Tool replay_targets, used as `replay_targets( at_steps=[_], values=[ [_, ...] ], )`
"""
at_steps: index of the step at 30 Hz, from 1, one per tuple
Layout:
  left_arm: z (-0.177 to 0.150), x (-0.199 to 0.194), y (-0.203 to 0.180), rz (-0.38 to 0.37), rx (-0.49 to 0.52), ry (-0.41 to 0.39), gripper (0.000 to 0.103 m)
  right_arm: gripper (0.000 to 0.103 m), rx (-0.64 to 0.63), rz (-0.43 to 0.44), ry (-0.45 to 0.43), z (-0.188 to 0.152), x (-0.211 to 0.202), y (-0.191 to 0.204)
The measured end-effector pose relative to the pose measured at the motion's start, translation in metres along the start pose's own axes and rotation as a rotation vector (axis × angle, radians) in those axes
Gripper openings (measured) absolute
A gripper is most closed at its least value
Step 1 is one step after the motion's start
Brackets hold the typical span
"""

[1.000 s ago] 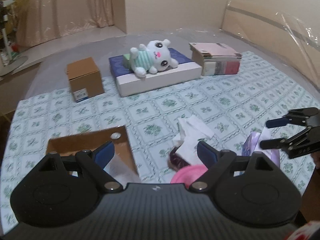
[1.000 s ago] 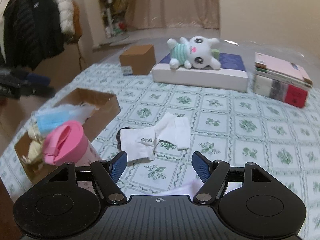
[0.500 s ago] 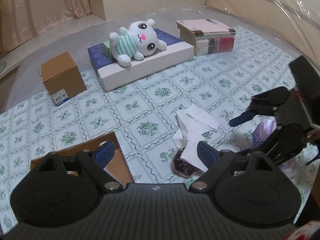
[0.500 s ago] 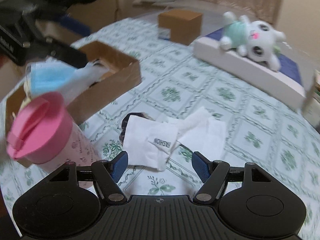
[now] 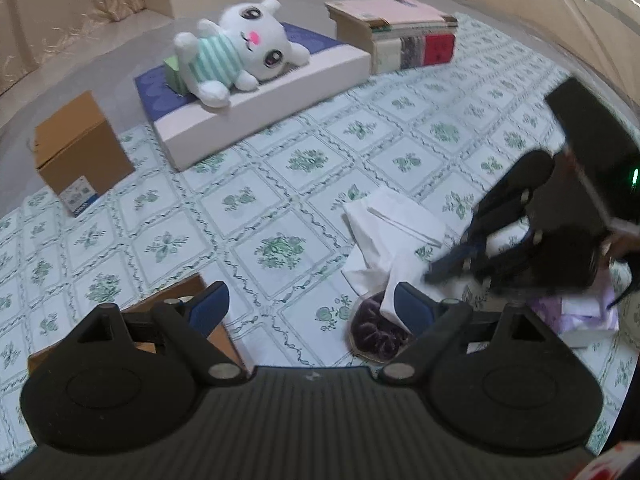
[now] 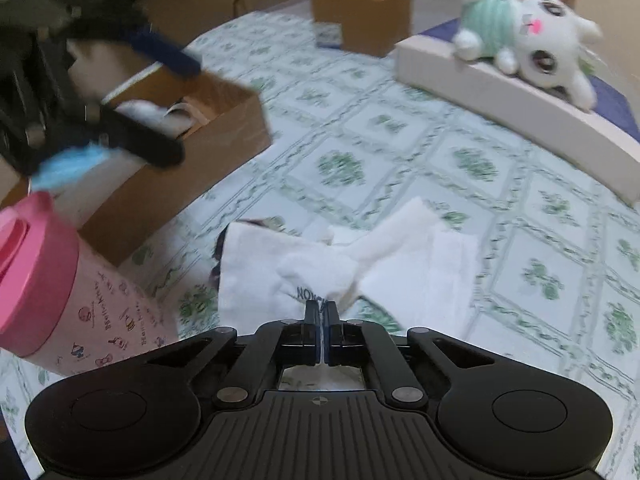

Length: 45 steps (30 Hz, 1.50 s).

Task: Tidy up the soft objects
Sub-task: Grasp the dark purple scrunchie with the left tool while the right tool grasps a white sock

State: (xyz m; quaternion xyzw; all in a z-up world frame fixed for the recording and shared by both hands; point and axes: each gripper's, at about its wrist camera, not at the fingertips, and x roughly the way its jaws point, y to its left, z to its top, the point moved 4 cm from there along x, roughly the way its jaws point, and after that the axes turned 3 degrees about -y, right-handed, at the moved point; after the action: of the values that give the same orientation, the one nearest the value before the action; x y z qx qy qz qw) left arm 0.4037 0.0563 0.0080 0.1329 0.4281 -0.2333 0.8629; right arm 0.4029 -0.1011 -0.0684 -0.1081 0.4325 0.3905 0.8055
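Observation:
A crumpled white sock [image 6: 320, 268] printed with dark letters lies on the flowered tablecloth, one of a small heap of white socks [image 5: 394, 232]. My right gripper [image 6: 321, 312] is shut on the sock's bunched edge; the left wrist view shows the same gripper [image 5: 452, 266], blurred. A dark purple scrunchie [image 5: 376, 334] peeks out from under the heap. My left gripper [image 5: 310, 304] hangs open above the cloth, between the scrunchie and the open cardboard box [image 6: 224, 152], with nothing between its fingers. A blue face mask [image 6: 68, 162] hangs at the box's near end.
A pink lidded cup [image 6: 44, 276] stands close on the left of the right gripper. A plush bunny [image 5: 236, 56] lies on a flat white box [image 5: 260, 108]. Also here are stacked books [image 5: 400, 36], a small closed carton [image 5: 80, 152] and a lilac packet [image 5: 572, 306].
The right gripper's jaws have closed on the white sock. Both grippers have dropped and drawn closer to the sock heap, and both views have tilted.

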Motion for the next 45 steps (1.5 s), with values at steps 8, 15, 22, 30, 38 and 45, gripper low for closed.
replay_targets(
  at_steps=[8,15,22,30,38,45],
  values=[
    [0.010,0.041,-0.021,-0.086,0.146,0.131,0.088,0.001,0.132,-0.232,-0.072,0.014,-0.030,-0.056],
    [0.006,0.085,-0.046,-0.189,0.282,0.306,0.082,0.001,0.134,-0.224,-0.035,0.004,-0.023,-0.071],
    [-0.006,0.110,-0.061,-0.237,0.397,0.407,0.065,0.001,0.136,-0.172,-0.031,-0.004,-0.017,-0.074],
    [-0.011,0.117,-0.071,-0.274,0.434,0.439,0.025,0.078,0.112,-0.129,-0.059,0.000,-0.022,-0.075],
    [0.005,0.099,-0.047,-0.224,0.317,0.326,0.019,0.079,-0.058,-0.056,0.002,0.010,0.000,-0.060],
    [0.020,0.093,-0.029,-0.193,0.189,0.244,0.019,0.079,-0.120,-0.049,0.063,0.019,0.035,-0.062]
  ],
)
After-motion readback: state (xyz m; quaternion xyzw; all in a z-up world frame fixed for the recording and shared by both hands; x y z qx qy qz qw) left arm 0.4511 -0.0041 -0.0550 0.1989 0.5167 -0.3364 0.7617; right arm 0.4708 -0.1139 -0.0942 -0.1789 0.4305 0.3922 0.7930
